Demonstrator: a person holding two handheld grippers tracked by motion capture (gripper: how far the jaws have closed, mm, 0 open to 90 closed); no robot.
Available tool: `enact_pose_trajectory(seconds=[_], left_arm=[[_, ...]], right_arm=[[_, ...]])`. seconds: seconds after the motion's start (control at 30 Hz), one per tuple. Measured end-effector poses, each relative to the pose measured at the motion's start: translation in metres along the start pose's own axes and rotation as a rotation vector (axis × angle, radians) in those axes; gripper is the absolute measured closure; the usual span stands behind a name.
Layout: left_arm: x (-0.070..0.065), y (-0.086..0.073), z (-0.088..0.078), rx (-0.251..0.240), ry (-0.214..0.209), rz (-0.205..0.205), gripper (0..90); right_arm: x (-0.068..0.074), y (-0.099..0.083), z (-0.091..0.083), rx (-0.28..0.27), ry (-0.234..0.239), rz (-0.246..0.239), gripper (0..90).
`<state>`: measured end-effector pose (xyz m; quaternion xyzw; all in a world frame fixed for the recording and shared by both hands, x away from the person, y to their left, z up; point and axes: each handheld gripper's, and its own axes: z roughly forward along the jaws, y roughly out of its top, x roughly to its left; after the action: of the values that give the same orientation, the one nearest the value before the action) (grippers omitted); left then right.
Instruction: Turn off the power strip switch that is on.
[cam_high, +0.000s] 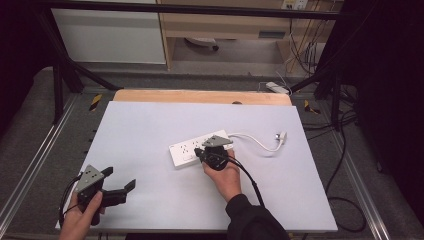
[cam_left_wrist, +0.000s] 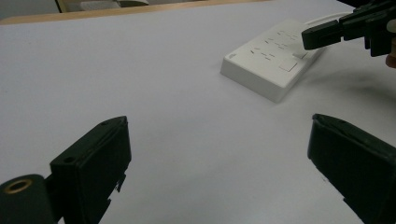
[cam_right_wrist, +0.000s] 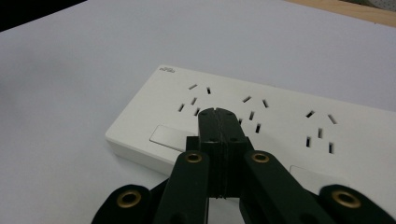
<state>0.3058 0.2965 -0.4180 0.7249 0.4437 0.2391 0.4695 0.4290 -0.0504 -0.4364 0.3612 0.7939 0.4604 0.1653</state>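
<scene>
Overhead, the worktop (cam_high: 150, 130) is a pale grey-white sheet with a strip of bare wood along its far edge, standing inside a dark metal frame. Behind it are a light wooden cabinet (cam_high: 225, 25), loose cables on a grey floor and a small white adapter (cam_high: 276, 87) near the back rail. A white power strip (cam_high: 187, 150) lies flat near the middle of the worktop, with its white cord (cam_high: 260, 142) curling off to the right and ending in a plug. A small grey brand mark sits at one corner of the strip in the right gripper view; it is too small to read. Right gripper (cam_high: 202, 153): fingers fully closed together, gripping nothing, tips over the strip's top face by the sockets and a rectangular switch; contact cannot be told. Left gripper (cam_high: 119, 181): near the front left corner, well apart from the strip, fingers spread wide and empty.
</scene>
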Motion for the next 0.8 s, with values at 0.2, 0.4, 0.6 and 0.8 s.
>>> enact_pose_trajectory(seconds=[0.2,0.4,0.6,0.8], left_arm=[[-0.0001,0.0001,0.0001,0.000,-0.001,0.000,6.0],[-0.0002,0.0001,0.0001,0.001,-0.001,0.002,6.0],[-0.0001,0.0002,0.0001,0.001,-0.002,0.000,6.0],[0.0000,0.0002,0.0001,0.001,-0.003,-0.001,6.0]], right_arm=[[-0.0008,-0.0013,0.0021,0.004,-0.004,0.004,90.0],[-0.0006,-0.0020,0.0053,0.007,-0.010,0.015,90.0],[-0.0008,-0.0028,0.0071,0.010,-0.013,0.017,90.0],[-0.0006,-0.0038,0.0083,0.014,-0.017,0.018,90.0]])
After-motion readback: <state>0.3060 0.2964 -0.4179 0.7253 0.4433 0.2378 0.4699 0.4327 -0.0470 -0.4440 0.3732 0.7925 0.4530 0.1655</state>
